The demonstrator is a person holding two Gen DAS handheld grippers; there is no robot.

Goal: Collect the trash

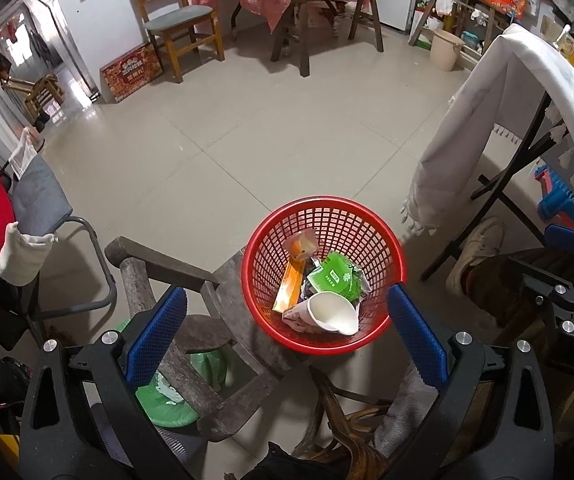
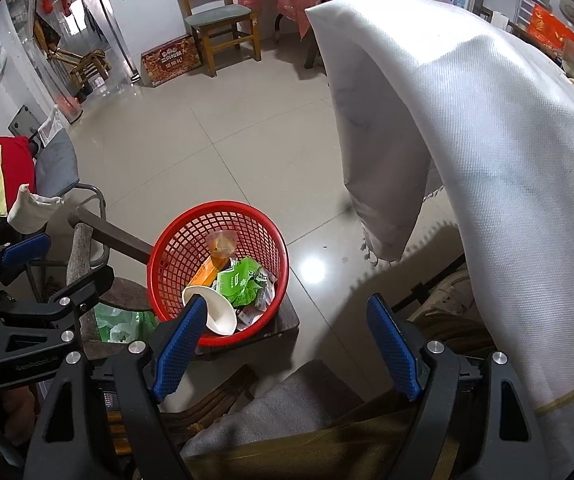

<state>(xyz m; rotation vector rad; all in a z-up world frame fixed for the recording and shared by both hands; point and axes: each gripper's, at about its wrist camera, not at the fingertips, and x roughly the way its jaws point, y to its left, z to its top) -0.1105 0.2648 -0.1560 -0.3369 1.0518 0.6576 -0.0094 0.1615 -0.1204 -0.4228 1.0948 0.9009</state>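
Wooden chair (image 1: 179,20), white cloth (image 2: 487,140), beige bucket (image 1: 446,50).

The left gripper (image 1: 287,332) is showing black, rib-framed arms with long cut-out slots, each one ending in a blue pad (image 1: 155,332) with a fine diamond knurl. Round silver screw heads (image 1: 109,337) are shining at the pivots. The right gripper (image 2: 283,344) is wearing the same black frame, blue textured pads and silver screws; pale embossed lettering is running along the side of each body, too small to read. The person is wearing a whitish sneaker (image 1: 477,252) and dark brownish trousers (image 1: 503,280).
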